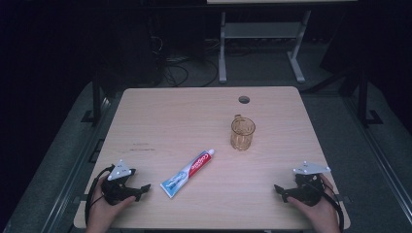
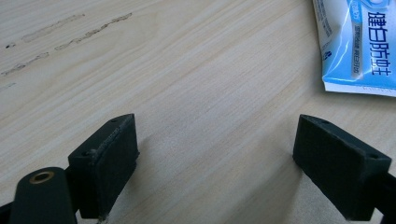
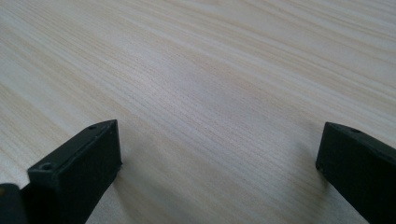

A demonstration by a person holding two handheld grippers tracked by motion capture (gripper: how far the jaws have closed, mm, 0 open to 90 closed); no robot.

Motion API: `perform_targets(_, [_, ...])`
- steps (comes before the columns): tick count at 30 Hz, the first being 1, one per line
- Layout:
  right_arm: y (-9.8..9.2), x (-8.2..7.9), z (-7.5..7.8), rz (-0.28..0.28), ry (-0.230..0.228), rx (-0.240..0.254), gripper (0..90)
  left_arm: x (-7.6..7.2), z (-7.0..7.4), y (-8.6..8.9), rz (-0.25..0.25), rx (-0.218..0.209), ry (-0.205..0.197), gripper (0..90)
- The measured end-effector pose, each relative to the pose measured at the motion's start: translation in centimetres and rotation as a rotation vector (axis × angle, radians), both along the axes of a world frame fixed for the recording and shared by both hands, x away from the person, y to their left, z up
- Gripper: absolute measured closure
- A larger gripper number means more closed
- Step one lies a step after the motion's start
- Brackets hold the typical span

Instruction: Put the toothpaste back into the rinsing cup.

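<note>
Both tools sitting released at the tabletop's (image 1: 145, 111) near edge.
I'm holding the left tool (image 1: 144, 188) and right tool (image 1: 277, 189) wide and empty; toothpaste tube (image 1: 187, 173) is lying just beside the left, glass mug (image 1: 242, 132) farther back. Probably I'm starting the approach: next, centring the left tool over the tube.

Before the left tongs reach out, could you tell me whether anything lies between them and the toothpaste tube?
Nothing visible does. The left tongs stand open over bare table, and the toothpaste tube lies just beyond them. The glass mug stands farther back, off that path.
</note>
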State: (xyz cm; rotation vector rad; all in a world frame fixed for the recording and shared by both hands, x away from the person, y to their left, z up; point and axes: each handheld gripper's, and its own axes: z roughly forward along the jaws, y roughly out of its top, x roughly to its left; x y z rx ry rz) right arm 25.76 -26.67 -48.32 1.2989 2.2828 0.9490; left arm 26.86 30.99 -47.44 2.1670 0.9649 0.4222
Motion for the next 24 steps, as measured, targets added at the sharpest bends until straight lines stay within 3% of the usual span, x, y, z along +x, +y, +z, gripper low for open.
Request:
perform_targets(8, [0.0,0.1,0.0,-0.002,0.000,0.000,0.0,0.0,0.0,0.0,0.001,-0.001,-0.003,13.9])
perform_targets(12, [0.0,0.1,0.0,-0.002,0.000,0.000,0.0,-0.6,0.3,0.4,-0.004,-0.014,-0.008,31.4])
perform_targets(17, [0.0,0.1,0.0,-0.002,0.000,0.000,0.0,-0.7,0.8,0.5,-0.015,-0.055,-0.006,41.4])
perform_targets(24, [0.0,0.1,0.0,-0.002,0.000,0.000,0.0,-0.6,2.0,-0.4,-0.044,-0.105,0.003,65.1])
